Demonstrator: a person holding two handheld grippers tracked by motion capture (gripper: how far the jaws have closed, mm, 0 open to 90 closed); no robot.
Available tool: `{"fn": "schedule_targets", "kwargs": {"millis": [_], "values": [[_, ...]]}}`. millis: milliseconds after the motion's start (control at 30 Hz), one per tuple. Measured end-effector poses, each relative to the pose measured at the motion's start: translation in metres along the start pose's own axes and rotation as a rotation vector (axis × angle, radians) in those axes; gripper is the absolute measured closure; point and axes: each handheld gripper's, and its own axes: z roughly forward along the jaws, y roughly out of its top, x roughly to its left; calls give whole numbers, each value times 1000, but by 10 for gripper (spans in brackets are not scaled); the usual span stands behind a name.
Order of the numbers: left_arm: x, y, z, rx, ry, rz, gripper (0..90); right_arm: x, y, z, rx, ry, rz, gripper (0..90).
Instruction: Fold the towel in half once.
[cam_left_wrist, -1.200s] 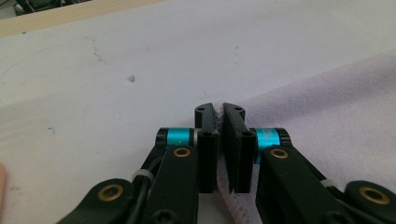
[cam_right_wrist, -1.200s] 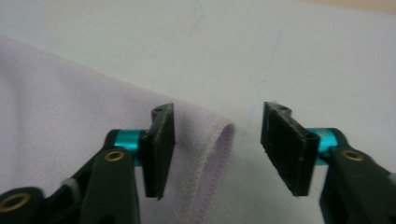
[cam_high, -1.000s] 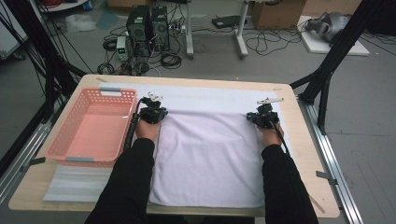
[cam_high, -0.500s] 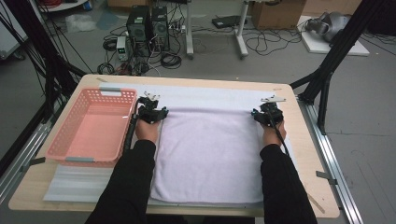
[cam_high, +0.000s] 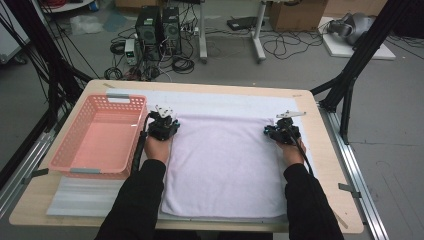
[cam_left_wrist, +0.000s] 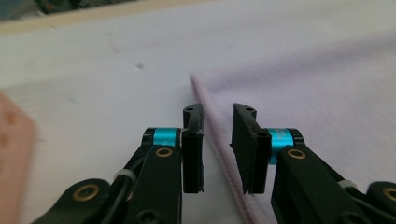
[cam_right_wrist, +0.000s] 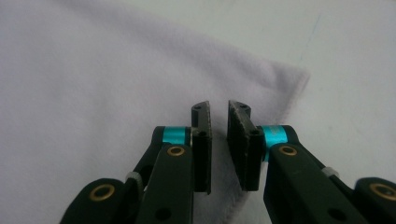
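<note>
A lilac towel (cam_high: 225, 165) lies spread flat on a white mat (cam_high: 225, 102). My left gripper (cam_high: 163, 125) rests at the towel's far left corner. In the left gripper view the left gripper (cam_left_wrist: 217, 109) is open, and the towel's hemmed edge (cam_left_wrist: 317, 93) runs on the mat between the jaws. My right gripper (cam_high: 283, 131) is at the far right corner. In the right gripper view the right gripper (cam_right_wrist: 218, 106) stands open by a narrow gap just over the towel (cam_right_wrist: 93, 93), short of its corner, with nothing pinched.
A pink plastic basket (cam_high: 125, 97) stands left of the towel, close to my left hand. The wooden table (cam_high: 330, 170) shows bare along its right side. Black frame legs, computers and cables are on the floor beyond the far edge.
Both hands have shifted only slightly at the far corners; the right gripper has come a little nearer the person. The towel lies flat as before.
</note>
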Motion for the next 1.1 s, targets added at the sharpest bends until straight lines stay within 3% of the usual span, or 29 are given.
{"fn": "schedule_targets", "kwargs": {"millis": [33, 100, 200, 233, 333, 400, 500, 533, 600, 667, 767, 933, 967, 1100], "values": [[-1, -1, 2, 22, -15, 3, 749, -1, -1, -1, -9, -20, 4, 787], [-2, -1, 1, 28, 7, 11, 748, -3, -2, -2, -9, -83, 3, 760], [-1, -1, 2, 40, 37, -10, 687, -7, -4, -7, -15, -151, 69, 701], [-1, 0, 1, 42, 49, -3, 660, -8, -5, -11, -35, -122, 80, 691], [-3, 0, -2, 45, 66, -5, 603, -5, -9, -28, -76, -99, 58, 663], [-4, -3, -8, 23, 60, -10, 589, 0, -15, -45, -115, -87, 41, 639], [-5, -8, -16, 6, 36, -22, 567, 8, -27, -67, -156, -49, 37, 605], [-5, -8, -19, 23, 20, -23, 560, 10, -31, -72, -158, -39, 31, 599], [-6, -9, -26, -13, -10, -32, 537, 19, -43, -85, -158, 2, 5, 586], [-7, -9, -33, -25, -35, -42, 527, 26, -52, -92, -127, 11, -26, 550], [-9, -12, -39, -32, -96, -67, 479, 32, -62, -96, -95, 47, -25, 509], [-12, -20, -49, -55, -154, -78, 373, 43, -69, -88, 13, 79, -74, 486], [-12, -22, -52, -63, -170, -84, 354, 45, -70, -86, 46, 62, -95, 484], [-16, -26, -66, -92, -216, -80, 264, 44, -70, -91, 71, -3, -96, 482]]}}
